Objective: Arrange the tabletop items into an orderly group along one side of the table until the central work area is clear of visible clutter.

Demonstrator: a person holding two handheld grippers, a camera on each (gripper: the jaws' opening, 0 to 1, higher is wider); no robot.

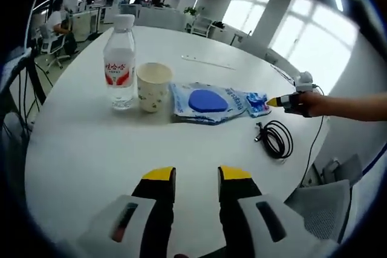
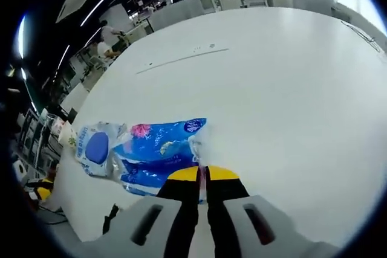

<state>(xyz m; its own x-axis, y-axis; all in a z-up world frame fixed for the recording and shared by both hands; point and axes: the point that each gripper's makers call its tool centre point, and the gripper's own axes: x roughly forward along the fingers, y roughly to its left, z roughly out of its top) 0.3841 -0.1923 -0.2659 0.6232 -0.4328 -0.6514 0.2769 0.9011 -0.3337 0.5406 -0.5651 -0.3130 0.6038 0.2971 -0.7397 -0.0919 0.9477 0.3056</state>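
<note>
White round surface (image 1: pixel 91 149): bottle (image 1: pixel 120 64), cup (image 1: pixel 153 86) and blue packet (image 1: pixel 208 102) already line up mid-frame; cable (image 1: pixel 277 138) remains loose. Right claw (image 2: pixel 202 176) pinches the packet's edge; left claw (image 1: pixel 196 176) hangs parted, empty.

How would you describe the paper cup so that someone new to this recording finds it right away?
On the round white table, look at the row of items across from the left gripper. The paper cup stands upright between the water bottle and the blue wipes pack. It is the only open-topped, cream-coloured item, shorter than the bottle.
</note>
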